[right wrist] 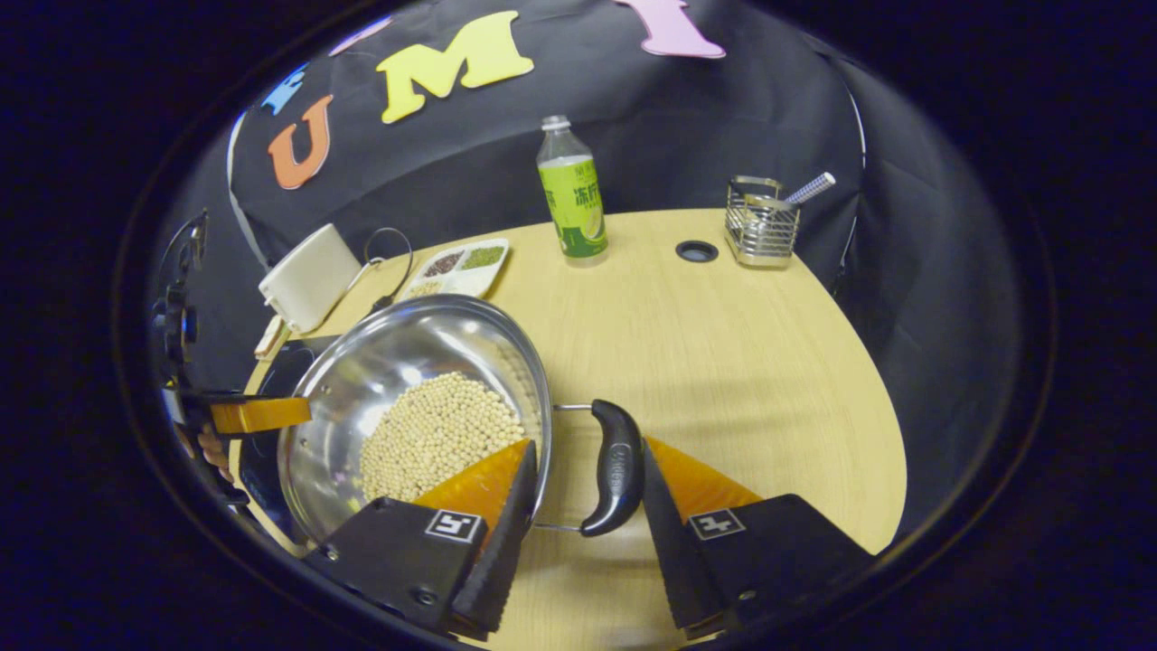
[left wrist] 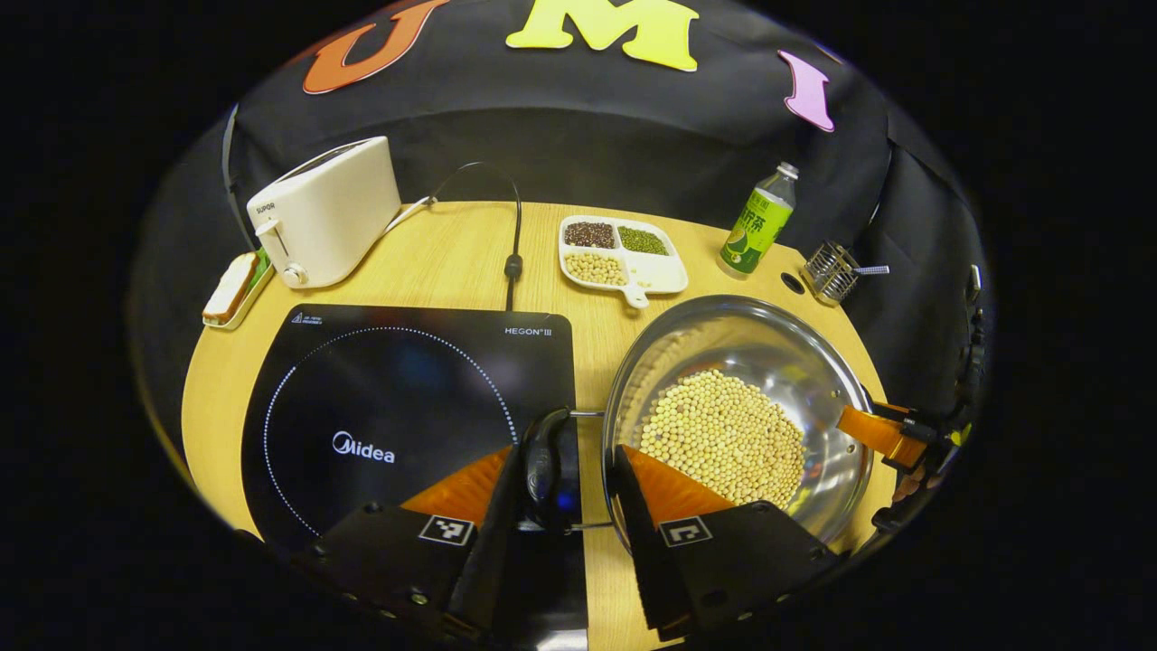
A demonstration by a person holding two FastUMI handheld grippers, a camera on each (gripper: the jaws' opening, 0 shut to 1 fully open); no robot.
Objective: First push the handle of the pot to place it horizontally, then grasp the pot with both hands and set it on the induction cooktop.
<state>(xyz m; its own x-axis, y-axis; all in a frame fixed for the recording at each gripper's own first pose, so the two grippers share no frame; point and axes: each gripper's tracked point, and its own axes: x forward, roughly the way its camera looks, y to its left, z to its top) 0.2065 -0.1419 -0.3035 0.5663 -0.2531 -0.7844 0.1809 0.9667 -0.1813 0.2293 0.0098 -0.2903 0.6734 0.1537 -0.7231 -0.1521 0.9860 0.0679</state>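
A steel pot (left wrist: 750, 344) of soybeans (left wrist: 723, 434) stands just right of the black induction cooktop (left wrist: 389, 398). Its two black side handles lie level. My left gripper (left wrist: 565, 449) is shut on the left handle (left wrist: 542, 466), one finger outside it and the other over the rim inside the pot. In the right gripper view, my right gripper (right wrist: 587, 443) holds the right handle (right wrist: 617, 466) and the pot (right wrist: 398, 353) wall the same way. The far finger (left wrist: 872, 432) of the right gripper shows at the opposite rim. Whether the pot rests on the table, I cannot tell.
A white toaster (left wrist: 325, 212) and bread on a small plate (left wrist: 233, 287) stand at the back left. A divided dish of beans (left wrist: 624, 253), a green bottle (left wrist: 759, 221) and a wire rack (left wrist: 830, 269) line the back. The cooktop's cable (left wrist: 513, 262) runs rearward.
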